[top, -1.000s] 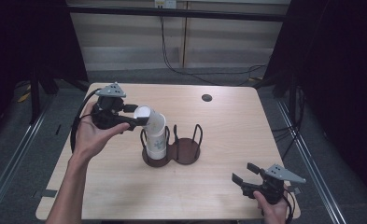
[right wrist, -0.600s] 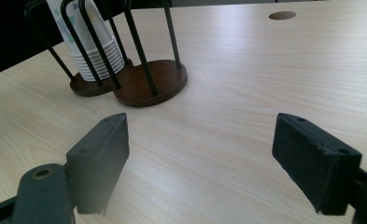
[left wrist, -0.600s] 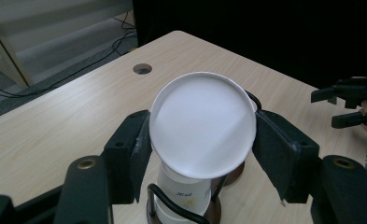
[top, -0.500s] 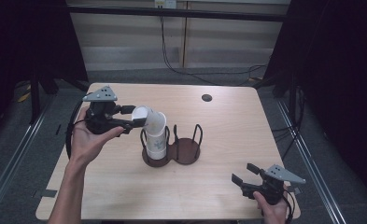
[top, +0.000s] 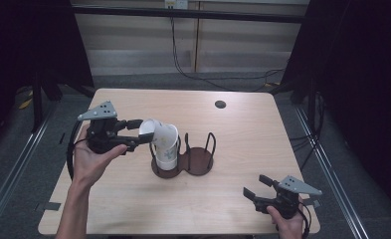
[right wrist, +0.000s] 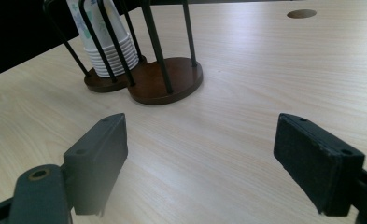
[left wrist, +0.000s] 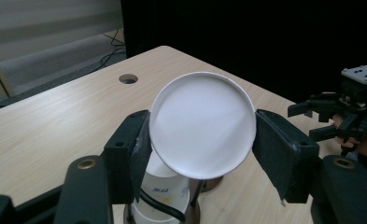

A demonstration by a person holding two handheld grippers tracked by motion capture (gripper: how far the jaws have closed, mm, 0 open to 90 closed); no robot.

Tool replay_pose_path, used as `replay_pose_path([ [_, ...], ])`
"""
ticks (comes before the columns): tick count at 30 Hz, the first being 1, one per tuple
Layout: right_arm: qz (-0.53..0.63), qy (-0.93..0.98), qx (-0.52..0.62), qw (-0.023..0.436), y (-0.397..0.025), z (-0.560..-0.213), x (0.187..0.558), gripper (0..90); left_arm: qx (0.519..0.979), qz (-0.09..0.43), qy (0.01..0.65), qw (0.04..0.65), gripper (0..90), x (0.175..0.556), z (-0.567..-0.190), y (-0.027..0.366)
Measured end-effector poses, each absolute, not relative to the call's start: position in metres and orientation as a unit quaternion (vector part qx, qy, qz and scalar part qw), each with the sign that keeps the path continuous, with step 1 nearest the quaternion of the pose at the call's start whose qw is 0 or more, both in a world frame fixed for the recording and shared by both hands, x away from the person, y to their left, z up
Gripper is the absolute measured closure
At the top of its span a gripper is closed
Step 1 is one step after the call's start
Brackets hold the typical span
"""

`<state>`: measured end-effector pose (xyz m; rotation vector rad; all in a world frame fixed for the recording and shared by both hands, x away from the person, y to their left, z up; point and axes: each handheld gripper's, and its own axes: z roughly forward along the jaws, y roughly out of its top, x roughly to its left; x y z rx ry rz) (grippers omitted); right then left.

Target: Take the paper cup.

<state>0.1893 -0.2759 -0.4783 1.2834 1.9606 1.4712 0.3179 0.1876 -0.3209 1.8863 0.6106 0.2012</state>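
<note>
While the left gripper (top: 142, 133) clamped a white paper cup (top: 159, 135) between its jaws, the cup lay tilted over the stack of cups (top: 166, 158) standing in the wooden holder (top: 197, 165) near the middle of the table (top: 243, 134). Down by the table's near right corner, the right gripper (top: 255, 186) hovered with jaws spread wide, gripping nothing.

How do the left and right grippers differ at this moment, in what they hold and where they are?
The left gripper is raised beside the cup holder, shut on a tilted paper cup; the right gripper sits low near the table's front edge, open and empty. Both have black jaws and a grey plate.
</note>
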Motion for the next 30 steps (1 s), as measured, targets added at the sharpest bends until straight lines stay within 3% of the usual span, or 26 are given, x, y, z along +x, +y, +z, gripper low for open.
replay_pose_path([
  [6, 0.535, 0.703, 0.437, 0.171, -0.271, -0.477, 0.188, 13.6, 0.797, 0.086, 0.246, 0.545, 38.0, 0.308, -0.316, 0.185],
  [30, 0.553, 0.757, 0.33, 0.111, -0.213, -0.453, 0.203, 13.5, 0.81, 0.041, 0.202, 0.549, 38.0, 0.288, -0.332, 0.16],
])
